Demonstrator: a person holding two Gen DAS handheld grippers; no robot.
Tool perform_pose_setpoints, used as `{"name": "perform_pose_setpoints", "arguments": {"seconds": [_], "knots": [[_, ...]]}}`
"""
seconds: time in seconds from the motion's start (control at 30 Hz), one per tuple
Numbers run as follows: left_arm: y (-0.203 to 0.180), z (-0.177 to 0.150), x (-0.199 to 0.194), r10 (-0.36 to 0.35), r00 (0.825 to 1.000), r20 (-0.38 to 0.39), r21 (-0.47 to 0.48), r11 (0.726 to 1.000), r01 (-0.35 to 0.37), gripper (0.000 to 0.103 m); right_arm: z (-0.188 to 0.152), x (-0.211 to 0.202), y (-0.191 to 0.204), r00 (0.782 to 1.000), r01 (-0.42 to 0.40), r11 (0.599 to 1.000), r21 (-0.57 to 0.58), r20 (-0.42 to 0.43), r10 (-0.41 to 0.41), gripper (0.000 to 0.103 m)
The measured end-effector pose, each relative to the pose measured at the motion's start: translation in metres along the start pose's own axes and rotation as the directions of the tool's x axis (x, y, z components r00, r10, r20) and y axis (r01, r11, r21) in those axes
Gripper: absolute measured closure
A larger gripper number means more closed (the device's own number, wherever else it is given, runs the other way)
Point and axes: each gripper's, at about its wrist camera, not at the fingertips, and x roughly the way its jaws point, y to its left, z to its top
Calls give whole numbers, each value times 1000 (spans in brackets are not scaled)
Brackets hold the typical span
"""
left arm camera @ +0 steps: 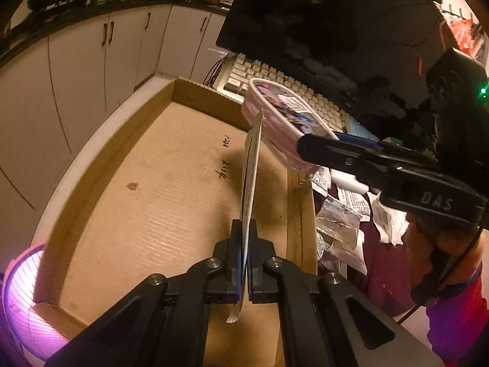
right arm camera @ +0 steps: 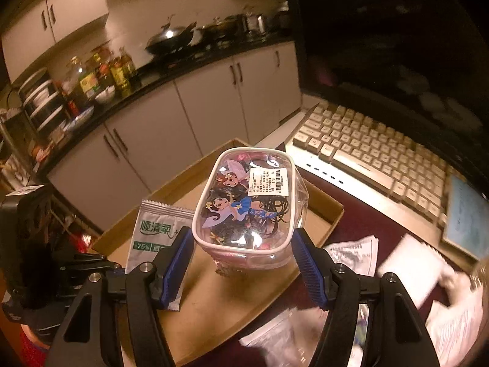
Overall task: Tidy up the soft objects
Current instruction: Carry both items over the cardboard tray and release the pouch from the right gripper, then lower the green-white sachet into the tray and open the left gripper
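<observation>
My left gripper [left arm camera: 244, 229] is shut on a thin white wipe packet [left arm camera: 252, 165], held edge-on above a shallow cardboard tray [left arm camera: 146, 189]. In the right wrist view that same packet [right arm camera: 152, 229] shows green print and a serrated top. My right gripper [right arm camera: 241, 244] holds a clear zip pouch [right arm camera: 244, 202] with cartoon fairies and hair ties inside, its blue pads [right arm camera: 178, 253] pressing on both sides. The pouch hangs over the tray's right part [right arm camera: 214, 299]. In the left wrist view, the pouch [left arm camera: 275, 113] floats just right of the packet.
A beige keyboard [right arm camera: 366, 159] and a dark monitor [left arm camera: 305, 15] stand behind the tray. Loose packets and papers [left arm camera: 339, 223] litter the dark red table to the right. A pink glowing round grille [left arm camera: 21, 290] sits at the tray's near left. Kitchen cabinets [left arm camera: 76, 76] lie beyond.
</observation>
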Motion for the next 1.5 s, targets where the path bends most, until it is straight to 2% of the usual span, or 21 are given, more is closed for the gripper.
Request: {"name": "perform_pose_setpoints", "arguments": {"seconds": [0.3, 0.57, 0.77, 0.87, 0.93, 0.97, 1.0, 1.07, 1.17, 1.33, 1.47, 1.5], "knots": [[-4, -1, 18, -35, 997, -62, -104, 994, 29, 101, -3, 44, -26, 995, -66, 997, -25, -70, 64, 32], [-23, 9, 49, -2, 990, -143, -55, 998, -6, 101, -9, 55, -47, 993, -95, 995, 21, -67, 96, 32], [-26, 11, 60, 27, 984, -178, -17, 999, -31, 100, -13, 48, -50, 993, -110, 994, 8, -40, 110, 32], [-22, 5, 56, 70, 983, -172, 2, 998, -70, 88, -15, 47, -49, 993, -112, 994, -9, -30, 112, 32], [-20, 3, 53, 71, 984, -166, 6, 997, -71, 82, -16, 47, -48, 992, -120, 993, -21, -29, 119, 32], [-20, 2, 50, 78, 984, -160, 10, 997, -78, 70, -16, 47, -47, 992, -123, 992, -23, -28, 122, 31], [-20, 2, 47, 93, 984, -151, 18, 996, -92, 48, -17, 47, -47, 992, -122, 992, -22, -28, 122, 31], [-22, 1, 41, 164, 979, -120, 37, 986, -161, 24, -17, 47, -47, 993, -117, 993, -15, -26, 117, 31], [-26, -3, 34, 231, 970, -75, 81, 971, -225, 24, -19, 46, -44, 992, -123, 992, -1, -25, 123, 31], [-32, -8, 30, 240, 969, -59, 104, 967, -233, 24, -20, 37, -43, 991, -135, 991, 23, -11, 135, 28], [-40, -12, 24, 255, 966, -45, 122, 961, -248, 23, -26, 8, -42, 989, -144, 989, 19, 36, 143, 14], [-44, -14, 23, 257, 965, -42, 125, 960, -250, 20, -29, -2, -42, 989, -143, 990, 18, 51, 142, 10]]}}
